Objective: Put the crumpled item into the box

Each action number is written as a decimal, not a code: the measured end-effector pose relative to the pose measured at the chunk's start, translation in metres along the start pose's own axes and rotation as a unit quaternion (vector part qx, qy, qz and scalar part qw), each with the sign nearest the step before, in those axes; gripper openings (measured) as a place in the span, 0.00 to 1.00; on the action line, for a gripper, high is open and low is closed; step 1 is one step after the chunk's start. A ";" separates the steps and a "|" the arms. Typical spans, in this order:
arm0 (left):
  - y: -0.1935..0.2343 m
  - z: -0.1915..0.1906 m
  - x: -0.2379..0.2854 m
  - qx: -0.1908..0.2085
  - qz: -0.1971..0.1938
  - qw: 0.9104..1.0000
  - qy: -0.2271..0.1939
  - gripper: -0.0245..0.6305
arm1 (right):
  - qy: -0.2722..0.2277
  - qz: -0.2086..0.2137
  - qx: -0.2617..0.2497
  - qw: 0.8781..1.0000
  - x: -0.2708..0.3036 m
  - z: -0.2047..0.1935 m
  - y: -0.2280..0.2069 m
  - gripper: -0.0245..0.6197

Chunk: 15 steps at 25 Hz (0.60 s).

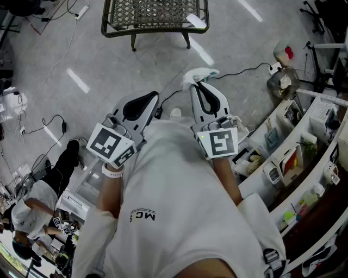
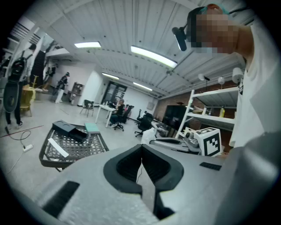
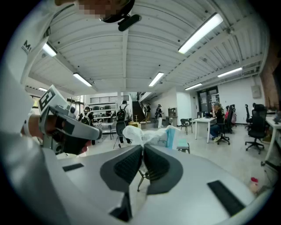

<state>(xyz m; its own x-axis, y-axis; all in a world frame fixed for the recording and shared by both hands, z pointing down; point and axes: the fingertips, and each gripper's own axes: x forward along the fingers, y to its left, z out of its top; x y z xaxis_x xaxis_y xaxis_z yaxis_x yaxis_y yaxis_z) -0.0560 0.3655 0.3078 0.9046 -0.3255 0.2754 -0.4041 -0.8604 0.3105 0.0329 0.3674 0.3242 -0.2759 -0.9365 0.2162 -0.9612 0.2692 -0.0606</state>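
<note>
A crumpled white and pale-blue item (image 1: 198, 74) sticks out of the tip of my right gripper (image 1: 200, 82), which is shut on it. In the right gripper view the crumpled item (image 3: 150, 134) bulges just past the closed jaws of that gripper (image 3: 142, 148). My left gripper (image 1: 153, 98) is held beside it at chest height, shut with nothing in it; its jaws (image 2: 141, 148) meet edge to edge. A black box (image 2: 70, 130) lies open on a metal mesh table (image 2: 90, 149) ahead. In the head view only the near part of that table (image 1: 114, 31) shows and the box is out of frame.
A white strip (image 1: 196, 20) lies on the table's mesh. Cables (image 1: 247, 69) and a power strip (image 1: 82, 11) run over the grey floor. Shelves with small goods (image 1: 296, 157) line the right side. People (image 1: 24, 209) stand at the lower left.
</note>
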 end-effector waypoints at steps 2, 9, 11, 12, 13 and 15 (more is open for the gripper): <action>-0.012 -0.006 0.003 0.005 0.014 1.000 -0.002 0.07 | 0.006 0.002 0.000 1.000 -0.011 -0.002 0.004 0.09; -0.016 -0.021 -0.015 -0.019 0.099 0.995 -0.024 0.07 | 0.004 0.015 0.009 1.000 -0.038 -0.004 0.016 0.09; -0.016 -0.022 -0.023 -0.025 0.115 0.992 -0.033 0.07 | 0.002 0.022 0.005 1.000 -0.042 -0.004 0.021 0.09; -0.018 -0.022 -0.026 -0.025 0.120 0.992 -0.038 0.07 | 0.000 0.025 0.003 1.000 -0.044 -0.003 0.023 0.09; -0.020 -0.022 -0.028 -0.024 0.123 0.991 -0.043 0.07 | -0.003 0.029 0.002 1.000 -0.047 -0.002 0.024 0.09; -0.024 -0.021 -0.028 -0.021 0.127 0.990 -0.050 0.07 | -0.006 0.036 0.003 0.999 -0.049 -0.002 0.025 0.09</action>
<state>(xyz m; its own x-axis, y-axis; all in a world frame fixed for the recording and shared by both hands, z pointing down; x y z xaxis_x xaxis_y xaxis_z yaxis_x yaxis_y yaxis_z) -0.0746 0.4041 0.3116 0.7809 -0.5686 0.2588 -0.6241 -0.7289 0.2816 0.0228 0.4206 0.3137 -0.3441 -0.9177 0.1987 -0.9389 0.3346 -0.0805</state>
